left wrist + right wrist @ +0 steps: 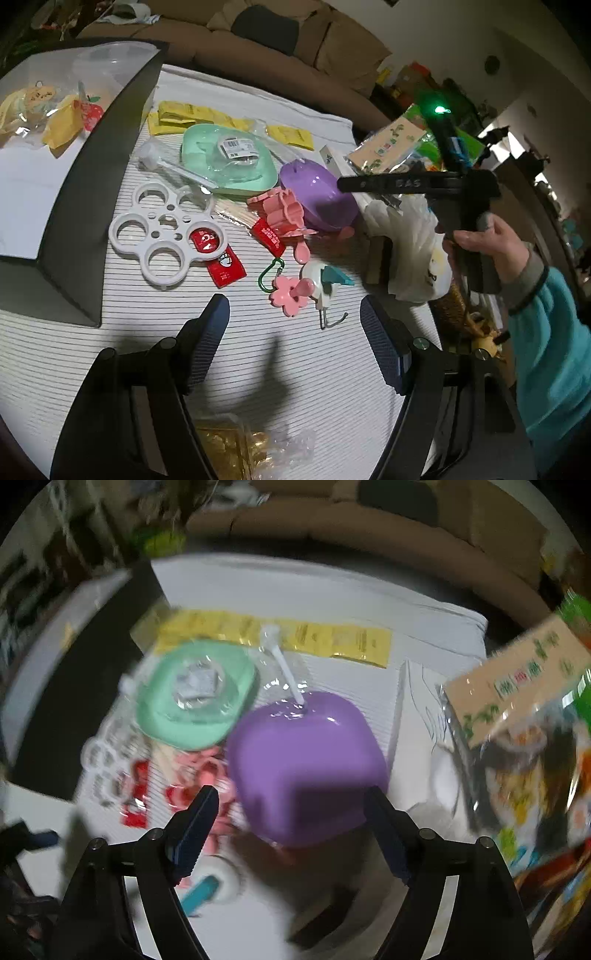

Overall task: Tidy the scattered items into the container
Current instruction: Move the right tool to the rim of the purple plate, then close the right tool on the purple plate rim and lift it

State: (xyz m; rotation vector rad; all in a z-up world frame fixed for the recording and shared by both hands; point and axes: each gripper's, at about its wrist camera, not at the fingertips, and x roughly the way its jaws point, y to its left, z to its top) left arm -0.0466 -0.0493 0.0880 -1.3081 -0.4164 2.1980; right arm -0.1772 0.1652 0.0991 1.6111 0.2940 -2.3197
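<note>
Right jaws spread above the purple bowl, left jaws waiting wide

My right gripper (291, 823) hangs over the purple bowl (306, 764), which sits upturned mid-table, touching nothing; I judge it my likely next pick. My left gripper (295, 325) hovers empty near the table's front edge, clear of the clutter. The container (74, 206) stands at the left edge, a few packets already inside.

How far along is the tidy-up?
Early. Done: a few wrapped bits, including a yellow packet, lie in the box. In hand: nothing; the right hand-held gripper is open above the purple bowl, the left hand-held gripper open and empty. Left: green dish, white ring tray, pink flower, red packets.
</note>
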